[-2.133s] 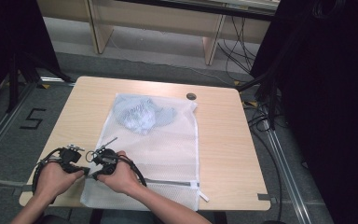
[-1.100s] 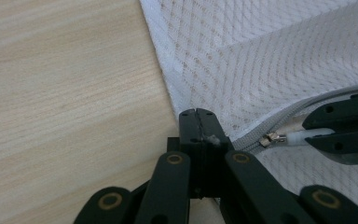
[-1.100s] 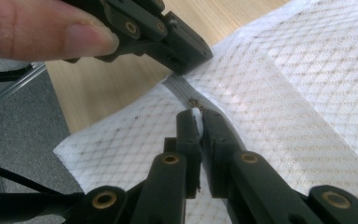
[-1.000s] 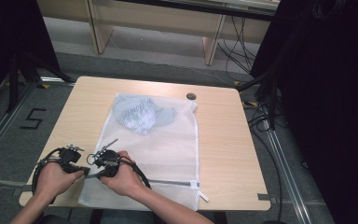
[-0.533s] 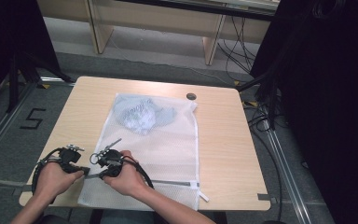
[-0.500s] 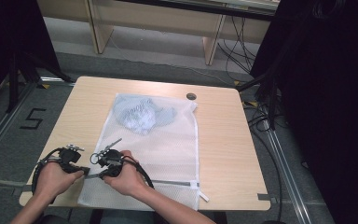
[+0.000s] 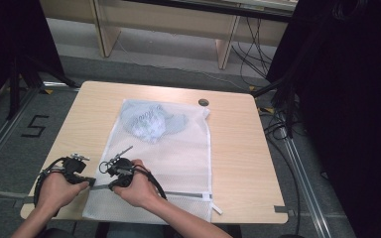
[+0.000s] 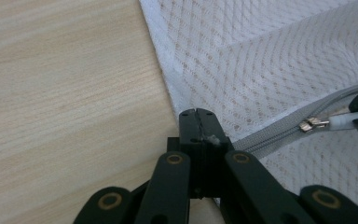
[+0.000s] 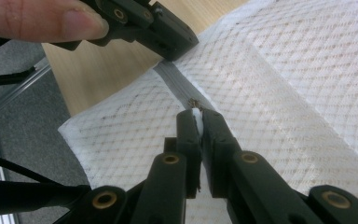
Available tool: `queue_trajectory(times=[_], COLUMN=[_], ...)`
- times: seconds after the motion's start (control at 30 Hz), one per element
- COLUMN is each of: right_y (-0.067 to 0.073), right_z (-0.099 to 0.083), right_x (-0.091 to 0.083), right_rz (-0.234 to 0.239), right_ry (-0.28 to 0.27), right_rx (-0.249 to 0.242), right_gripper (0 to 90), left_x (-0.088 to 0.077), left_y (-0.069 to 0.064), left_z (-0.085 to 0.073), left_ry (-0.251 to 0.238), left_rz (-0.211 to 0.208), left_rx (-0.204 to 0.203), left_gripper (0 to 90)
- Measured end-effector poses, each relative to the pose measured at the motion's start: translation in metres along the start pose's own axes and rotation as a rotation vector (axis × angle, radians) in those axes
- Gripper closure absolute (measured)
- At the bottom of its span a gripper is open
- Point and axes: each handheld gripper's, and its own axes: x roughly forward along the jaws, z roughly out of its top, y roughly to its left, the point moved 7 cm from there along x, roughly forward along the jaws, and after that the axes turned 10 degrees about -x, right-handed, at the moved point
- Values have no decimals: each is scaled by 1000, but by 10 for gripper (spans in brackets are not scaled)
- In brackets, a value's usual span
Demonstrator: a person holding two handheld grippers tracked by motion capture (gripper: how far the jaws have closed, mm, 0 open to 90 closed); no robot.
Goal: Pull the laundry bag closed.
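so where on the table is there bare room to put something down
Bare wood lies right of the mesh bag out to the table edge, and in a narrower strip on its left. The near left corner is crowded by the left gripper and right gripper.

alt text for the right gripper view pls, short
The right gripper is shut on the white zipper pull of a white mesh laundry bag lying on a wooden table. Farther up the grey zipper, the left gripper pinches the bag's end, a finger resting on it.
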Motion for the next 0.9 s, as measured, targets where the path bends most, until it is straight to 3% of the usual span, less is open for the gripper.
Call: queue_trajectory(times=[0.07,0.27,0.5,0.6,0.9], right_y=[-1,-3,-1,-2,-4], right_z=[-1,-4,-4,-4,-4], right_x=[-1,-4,-6,-6,-9], right_rz=[2,-5,1,4,2], right_ry=[2,9,17,12,24], right_rx=[2,-6,24,11,10], right_gripper=[870,870,870,870,870], left_x=[-1,0,-1,0,-1], left_y=[0,0,0,0,0], left_z=[0,0,0,0,0], left_ry=[19,13,13,-3,13], left_rz=[2,2,2,6,1], left_rx=[3,2,3,-1,4], left_gripper=[897,897,897,897,897])
